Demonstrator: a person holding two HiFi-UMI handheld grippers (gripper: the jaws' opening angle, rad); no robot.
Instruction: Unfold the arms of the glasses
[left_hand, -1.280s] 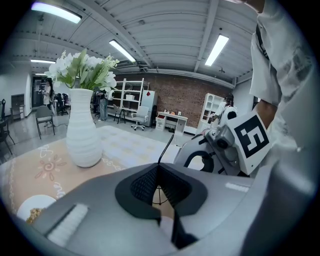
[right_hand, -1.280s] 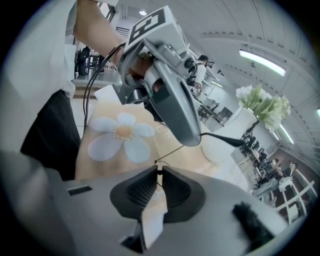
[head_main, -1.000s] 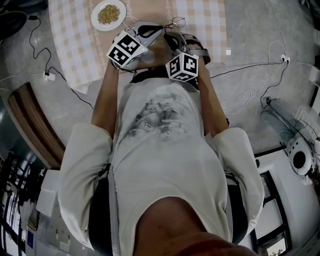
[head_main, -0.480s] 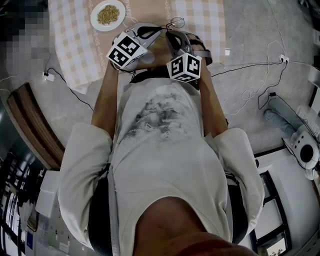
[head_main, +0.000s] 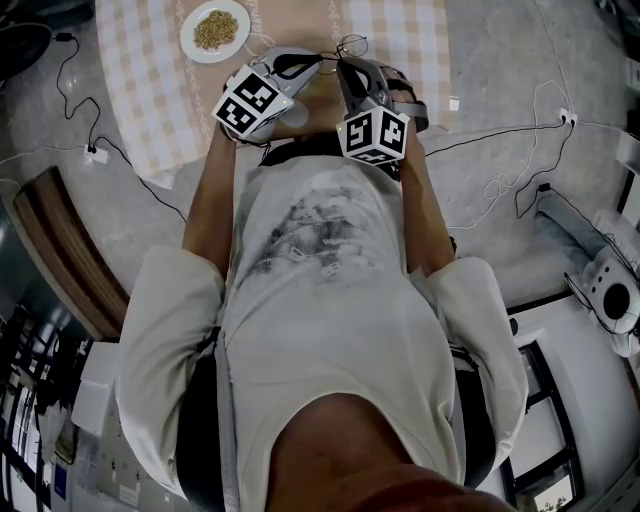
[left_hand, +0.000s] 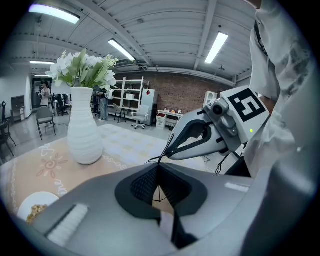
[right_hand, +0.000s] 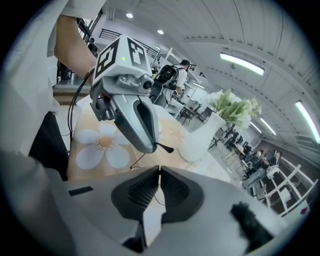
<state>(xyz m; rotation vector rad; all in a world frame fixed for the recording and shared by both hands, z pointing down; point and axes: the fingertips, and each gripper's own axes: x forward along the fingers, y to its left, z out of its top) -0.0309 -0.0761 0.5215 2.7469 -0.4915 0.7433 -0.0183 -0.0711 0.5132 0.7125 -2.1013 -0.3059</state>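
Thin wire-framed glasses (head_main: 350, 45) hang above the table between my two grippers. My left gripper (head_main: 322, 60) is shut on the frame. In the left gripper view a thin wire (left_hand: 166, 148) runs up from its meeting pads (left_hand: 150, 182) to the tips of the right gripper (left_hand: 167, 155). My right gripper (right_hand: 159, 170) is closing, with a fine wire of the glasses pinched between its pads. In the right gripper view the black end of a glasses arm (right_hand: 167, 149) sticks out beside the tip of the left gripper (right_hand: 150, 145). The lenses are mostly hidden.
A white plate of grains (head_main: 216, 29) lies on the checked tablecloth (head_main: 150, 80). A white vase with flowers (left_hand: 84, 125) stands on the table beyond the grippers, and a flower-shaped mat (right_hand: 102, 145) lies below them. Cables (head_main: 500, 180) trail over the floor at the right.
My right gripper has moved a little up and to the right in the head view, with the glasses still between the two grippers. The left gripper has kept still.
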